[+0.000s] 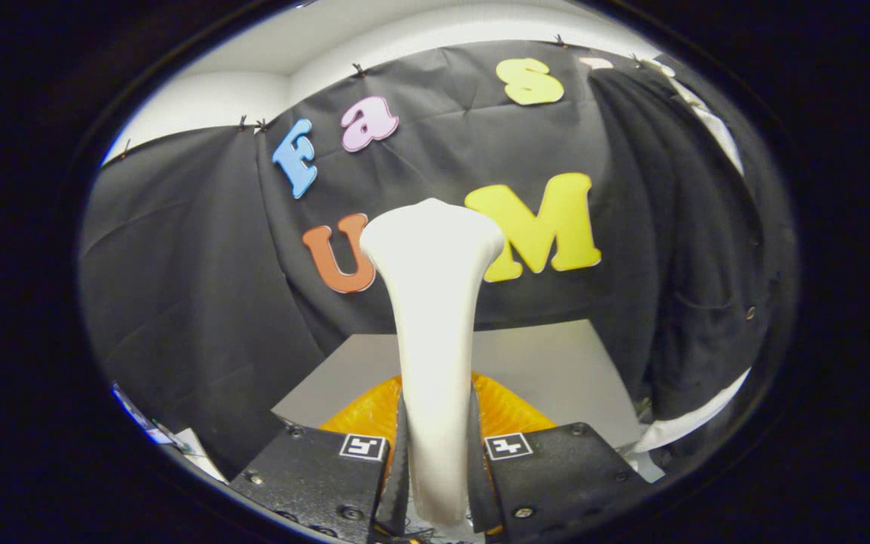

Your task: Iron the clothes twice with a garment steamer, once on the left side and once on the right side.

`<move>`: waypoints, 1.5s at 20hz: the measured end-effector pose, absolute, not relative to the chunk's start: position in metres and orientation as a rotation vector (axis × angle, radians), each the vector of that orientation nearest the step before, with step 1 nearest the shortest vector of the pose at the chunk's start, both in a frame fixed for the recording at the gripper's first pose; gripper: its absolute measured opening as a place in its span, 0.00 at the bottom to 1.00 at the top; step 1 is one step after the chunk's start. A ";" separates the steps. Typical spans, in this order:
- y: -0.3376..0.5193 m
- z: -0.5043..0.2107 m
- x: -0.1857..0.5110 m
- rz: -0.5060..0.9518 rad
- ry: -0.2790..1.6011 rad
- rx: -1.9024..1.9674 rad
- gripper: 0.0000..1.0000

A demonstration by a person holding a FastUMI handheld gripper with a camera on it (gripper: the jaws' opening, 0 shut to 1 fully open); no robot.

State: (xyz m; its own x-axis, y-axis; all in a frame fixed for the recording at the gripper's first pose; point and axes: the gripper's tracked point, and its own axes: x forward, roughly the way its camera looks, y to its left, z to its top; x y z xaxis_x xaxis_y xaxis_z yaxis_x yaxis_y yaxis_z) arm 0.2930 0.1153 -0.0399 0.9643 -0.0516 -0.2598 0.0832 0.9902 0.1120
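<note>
White plastic forms the garment steamer (435,302), whose slim handle stands upright between the two fingers of the tongs (436,461), both fingers pressing against its sides. From that narrow grip the steamer widens upward into a flared head with a shallow dip along its top edge, raised in front of the booth's black cloth wall (201,264).

No brand name or readable label shows on the steamer itself. Each finger block of the tongs carries a small square black-and-white marker (363,446) on its top face, one on either side of the handle; these are patterns, not words.

Just beyond the fingers, low behind the handle, lies an orange ridged piece (507,412), partly hidden by the steamer and the tongs, so its full shape cannot be made out. It rests on the pale grey counter (541,363), which runs back to the cloth wall.

To the right hangs a dark garment (707,249) with small buttons, well apart from the steamer head, with a white strip along its outer edge.
</note>
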 end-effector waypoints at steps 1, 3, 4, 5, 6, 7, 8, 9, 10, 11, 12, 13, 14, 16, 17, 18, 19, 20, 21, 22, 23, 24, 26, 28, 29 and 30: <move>0.103 -0.037 0.278 -0.093 0.250 0.123 0.34; 0.080 -0.028 0.252 -0.139 0.231 0.141 0.35; 0.062 -0.020 0.241 -0.164 0.218 0.147 0.35; 0.046 -0.011 0.231 -0.187 0.198 0.156 0.35; 0.029 0.000 0.222 -0.210 0.173 0.162 0.35; 0.014 0.010 0.212 -0.230 0.145 0.168 0.35; 0.001 0.019 0.200 -0.244 0.114 0.169 0.35; -0.010 0.032 0.190 -0.252 0.079 0.171 0.35; -0.019 0.045 0.188 -0.248 0.040 0.163 0.35; -0.027 0.060 0.187 -0.240 0.000 0.146 0.34; -0.034 0.071 0.187 -0.233 -0.039 0.125 0.34; -0.044 0.085 0.187 -0.225 -0.072 0.112 0.34; -0.053 0.097 0.187 -0.217 -0.100 0.100 0.34; -0.077 0.120 0.188 -0.202 -0.144 0.089 0.34; -0.088 0.131 0.186 -0.194 -0.173 0.094 0.35; -0.098 0.143 0.188 -0.188 -0.198 0.101 0.35; -0.108 0.152 0.188 -0.182 -0.222 0.104 0.35; -0.120 0.162 0.188 -0.179 -0.244 0.100 0.34; -0.131 0.169 0.187 -0.179 -0.259 0.092 0.34; -0.142 0.176 0.186 -0.179 -0.274 0.084 0.34; -0.151 0.183 0.186 -0.182 -0.290 0.073 0.34; -0.163 0.186 0.186 -0.197 -0.292 0.057 0.34; -0.179 0.196 0.194 -0.214 -0.300 0.036 0.34; -0.187 0.195 0.202 -0.224 -0.294 0.017 0.34; -0.191 0.190 0.205 -0.231 -0.285 0.011 0.34; -0.193 0.185 0.206 -0.236 -0.279 0.007 0.34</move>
State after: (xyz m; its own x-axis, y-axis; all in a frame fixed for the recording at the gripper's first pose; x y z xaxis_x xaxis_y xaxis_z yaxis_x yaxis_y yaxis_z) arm 0.2063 -0.1930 0.1848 0.9341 -0.2319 0.2716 0.2299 0.9724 0.0398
